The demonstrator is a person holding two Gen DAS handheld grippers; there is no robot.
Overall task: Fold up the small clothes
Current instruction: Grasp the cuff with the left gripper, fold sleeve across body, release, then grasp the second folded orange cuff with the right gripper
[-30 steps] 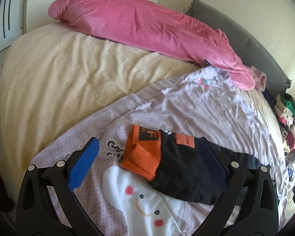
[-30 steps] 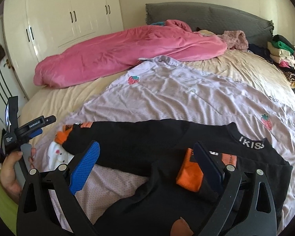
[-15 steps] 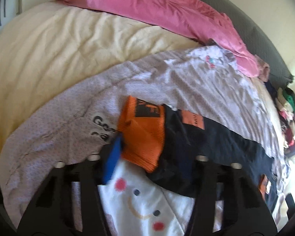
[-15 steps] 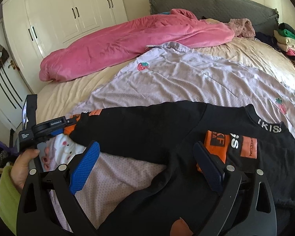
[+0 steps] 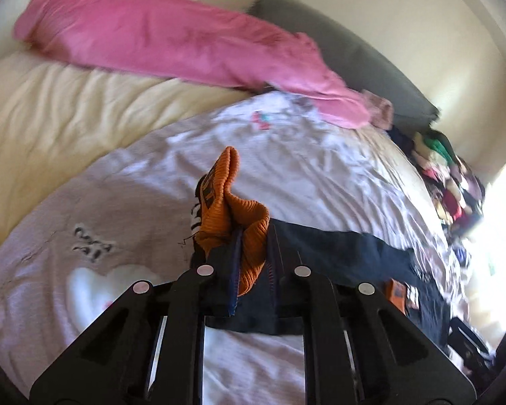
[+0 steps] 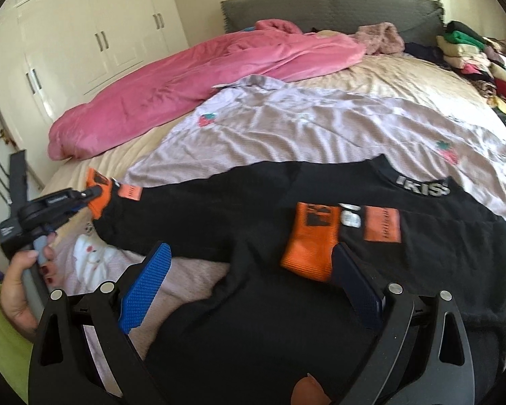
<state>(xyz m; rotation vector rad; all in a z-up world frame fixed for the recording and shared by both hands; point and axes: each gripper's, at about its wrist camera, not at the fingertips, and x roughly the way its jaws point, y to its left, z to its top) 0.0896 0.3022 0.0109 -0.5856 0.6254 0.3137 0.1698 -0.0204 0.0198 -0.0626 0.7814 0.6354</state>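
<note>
A small black top (image 6: 239, 222) with orange cuffs lies spread on a lilac blanket (image 6: 313, 125). My left gripper (image 5: 251, 246) is shut on the orange cuff (image 5: 231, 212) of its left sleeve and lifts it off the blanket; it also shows at the left of the right wrist view (image 6: 94, 199). My right gripper (image 6: 253, 283) is open and empty, low over the top's body. The other orange cuff (image 6: 312, 236) lies folded onto the chest, just ahead of the right finger (image 6: 357, 287).
A pink duvet (image 6: 199, 81) lies across the far side of the cream bed (image 5: 60, 114). A grey headboard cushion (image 6: 320, 6) stands behind. A pile of folded clothes (image 6: 472, 54) sits at the far right. White wardrobe doors (image 6: 94, 30) stand at the left.
My left gripper closed on the orange cuff and raised it off the blanket. My right gripper stayed open and drew back from the other cuff.
</note>
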